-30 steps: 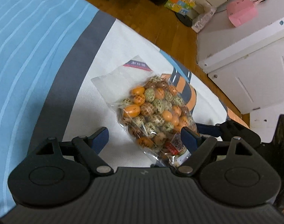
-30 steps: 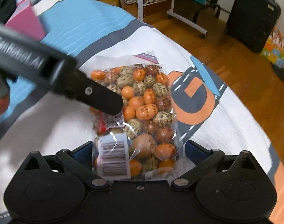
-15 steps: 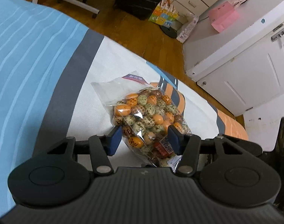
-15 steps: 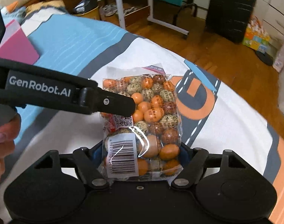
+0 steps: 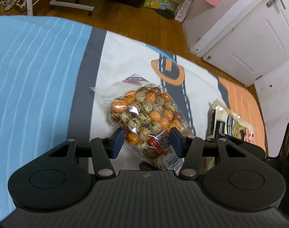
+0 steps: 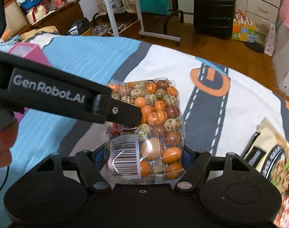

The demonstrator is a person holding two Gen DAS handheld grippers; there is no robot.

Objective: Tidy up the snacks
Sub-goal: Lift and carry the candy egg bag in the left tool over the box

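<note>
A clear bag of orange, green and brown coated nuts [image 5: 146, 112] is held above the printed bedsheet [image 5: 125, 57]. My left gripper [image 5: 147, 142] is shut on the bag's lower part, blue pads pressing both sides. My right gripper [image 6: 143, 157] is shut on the bag's barcode end [image 6: 125, 157]. In the right wrist view the bag [image 6: 155, 114] stands upright and the left gripper's black finger [image 6: 123, 112] lies across its left side. Other snack packets [image 5: 230, 121] lie at the right, also in the right wrist view [image 6: 273, 159].
A pink box [image 6: 30, 55] sits on the blue striped sheet at the left. Beyond the bed edge are wooden floor, a black suitcase [image 6: 213, 9], a white rack frame [image 6: 142, 19] and white cabinets [image 5: 249, 38].
Both grippers closed onto the nut bag, and it has risen off the sheet. The views pulled back, so snack packets at the right came into view.
</note>
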